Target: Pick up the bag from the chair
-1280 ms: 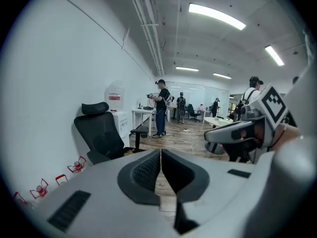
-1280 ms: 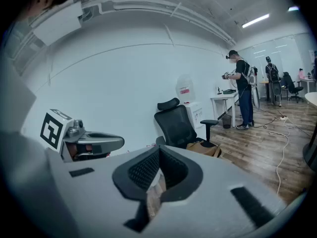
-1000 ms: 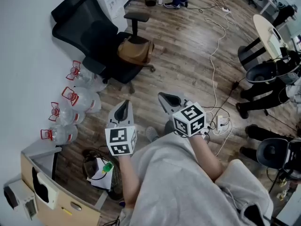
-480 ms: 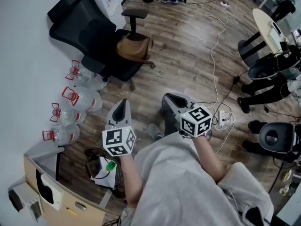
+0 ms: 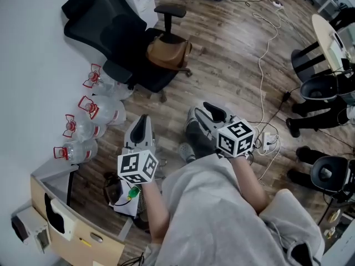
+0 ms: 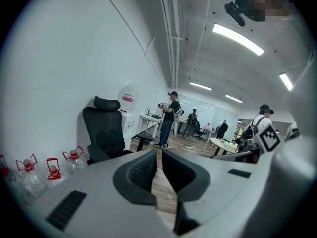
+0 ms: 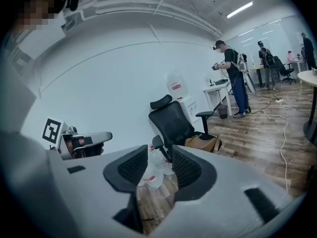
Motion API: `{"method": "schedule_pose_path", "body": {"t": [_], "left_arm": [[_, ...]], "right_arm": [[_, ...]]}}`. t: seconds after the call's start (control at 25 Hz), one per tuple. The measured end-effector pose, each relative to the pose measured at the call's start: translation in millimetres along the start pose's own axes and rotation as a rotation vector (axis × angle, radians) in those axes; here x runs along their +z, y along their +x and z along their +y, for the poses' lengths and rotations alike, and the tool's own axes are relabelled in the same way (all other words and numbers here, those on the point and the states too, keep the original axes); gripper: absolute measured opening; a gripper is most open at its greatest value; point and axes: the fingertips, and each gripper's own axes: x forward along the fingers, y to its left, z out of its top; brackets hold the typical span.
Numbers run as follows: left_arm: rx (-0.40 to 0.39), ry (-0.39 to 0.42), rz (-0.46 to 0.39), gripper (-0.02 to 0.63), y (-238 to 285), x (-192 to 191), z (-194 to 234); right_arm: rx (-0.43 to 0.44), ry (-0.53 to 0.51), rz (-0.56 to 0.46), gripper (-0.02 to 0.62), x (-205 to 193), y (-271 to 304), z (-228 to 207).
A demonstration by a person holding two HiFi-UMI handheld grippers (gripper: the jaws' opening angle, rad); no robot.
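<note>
The brown bag [image 5: 168, 51] sits on the seat of the black chair [image 5: 119, 35], upper left of centre in the head view, well apart from both grippers. The left gripper [image 5: 142, 127], lower left of centre, has its fingers [image 6: 141, 171] clenched together on nothing. The right gripper [image 5: 209, 115], just right of centre, has just been parting its fingers [image 7: 131, 166]: a slim gap, nothing in it. Water bottles [image 5: 91, 115] line the wall at left.

bright, even light from ceiling strips [image 6: 237, 38] — fisheye edges vignetted.
</note>
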Motion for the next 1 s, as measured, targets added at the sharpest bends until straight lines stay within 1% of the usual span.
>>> {"method": "schedule_pose_path", "body": {"t": [0.12, 0.24, 0.32, 0.36, 0.4, 0.44, 0.64, 0.72, 0.84, 1.0], "left_arm": [[0.013, -0.012, 0.013, 0.013, 13.2, -0.7, 16.3], [0.012, -0.016, 0.046, 0.026, 35.6, -3.7, 27.5], [-0.003, -0.011, 0.071, 0.053, 53.4, -2.2, 32.3], [-0.01, -0.006, 0.082, 0.095, 62.7, -0.1, 34.5], [-0.014, 0.003, 0.091, 0.116, 72.5, 2.7, 36.7], [-0.017, 0.012, 0.1, 0.121, 82.5, 6.1, 39.1], [-0.009, 0.049, 0.117, 0.14, 136.8, 32.1, 51.7], [-0.006, 0.066, 0.119, 0.141, 158.1, 45.0, 53.9], [-0.005, 0.098, 0.121, 0.14, 189.9, 65.1, 50.8], [0.002, 0.135, 0.128, 0.146, 235.6, 86.0, 44.9]], "right_arm": [[0.008, 0.007, 0.011, 0.17, 5.5, 20.0, -5.1], [0.004, 0.021, 0.035, 0.184, 8.6, 37.2, -18.5], [-0.004, 0.033, 0.047, 0.198, 13.4, 49.0, -31.1], [-0.008, 0.042, 0.048, 0.201, 17.5, 55.2, -37.9], [-0.011, 0.052, 0.046, 0.202, 22.5, 61.5, -45.1], [-0.014, 0.062, 0.043, 0.204, 28.2, 68.2, -52.5], [-0.014, 0.096, 0.022, 0.229, 63.1, 106.2, -92.9], [-0.001, 0.102, 0.018, 0.253, 77.7, 120.4, -108.2], [0.009, 0.13, -0.004, 0.273, 102.1, 135.8, -135.3], [-0.001, 0.171, -0.046, 0.284, 135.1, 153.1, -179.6]]}}
